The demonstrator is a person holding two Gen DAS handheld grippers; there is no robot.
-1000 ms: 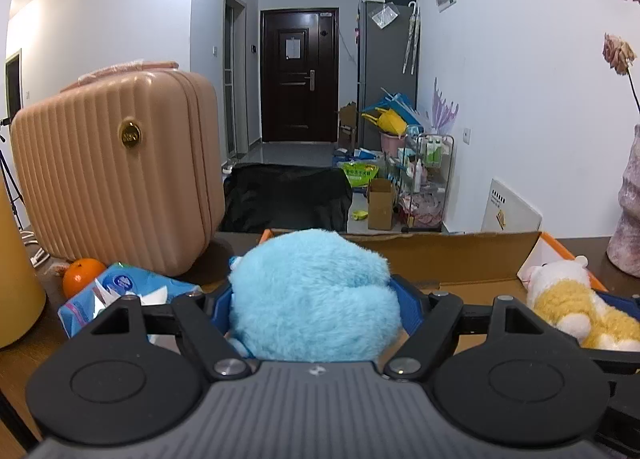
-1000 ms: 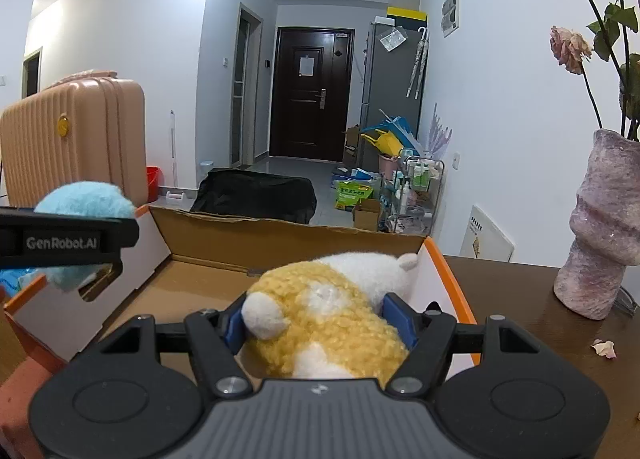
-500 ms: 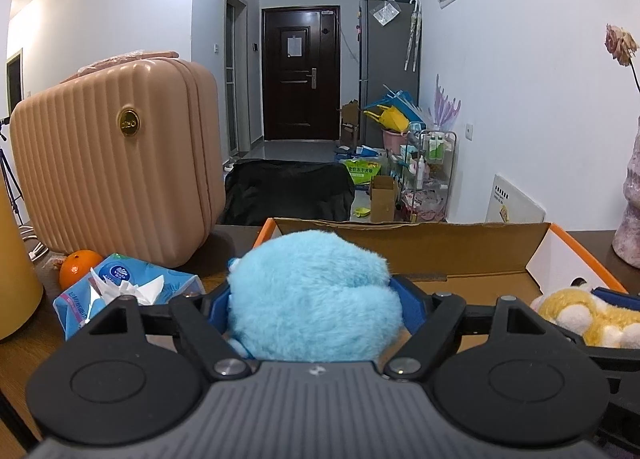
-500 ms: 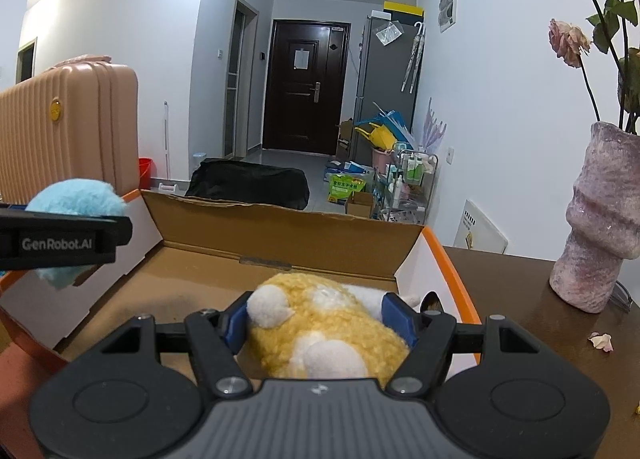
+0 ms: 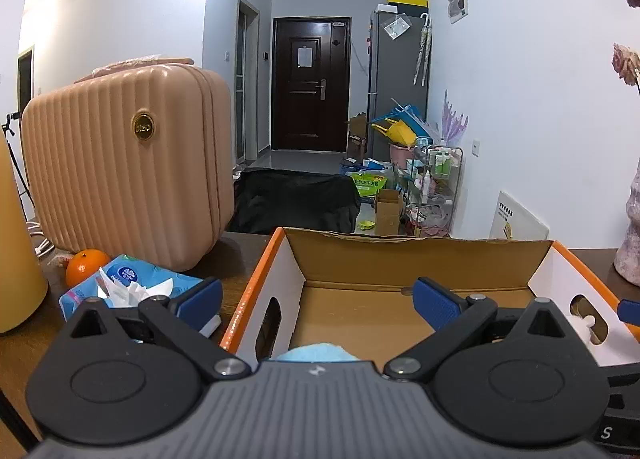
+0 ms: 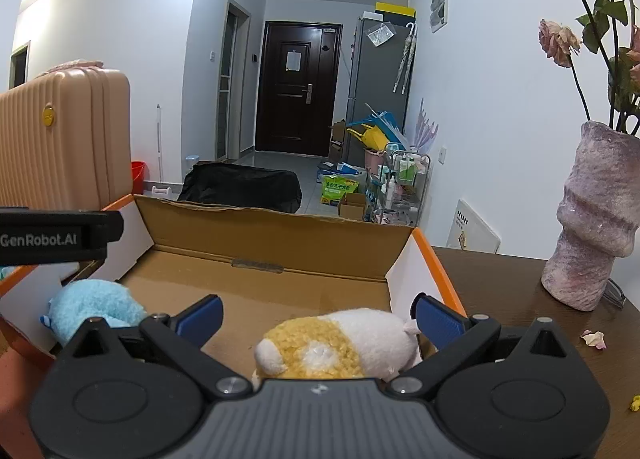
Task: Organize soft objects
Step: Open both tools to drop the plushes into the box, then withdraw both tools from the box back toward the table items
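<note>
An open cardboard box (image 5: 420,259) with orange edges lies ahead in both views. My left gripper (image 5: 318,305) hangs over the box's left end, its jaws opening wide with nothing pressed between the blue pads. The blue plush (image 6: 96,307) lies on the box floor at the left; in the left wrist view only a sliver of the blue plush (image 5: 316,353) shows below the gripper body. My right gripper (image 6: 320,319) is also opening. The yellow and white plush (image 6: 336,343) lies in the box between its fingers, clear of both pads. The left gripper's finger (image 6: 60,237) juts in from the left.
A pink ribbed suitcase (image 5: 128,163) stands on the brown table at the left, with a tissue pack (image 5: 128,283) and an orange (image 5: 84,265) in front of it. A mauve vase (image 6: 596,215) with dried flowers stands right of the box, with petals (image 6: 594,339) nearby.
Both grippers have opened wide. The blue plush has dropped out of the left gripper into the box, and the yellow and white plush now lies loose on the box floor.
</note>
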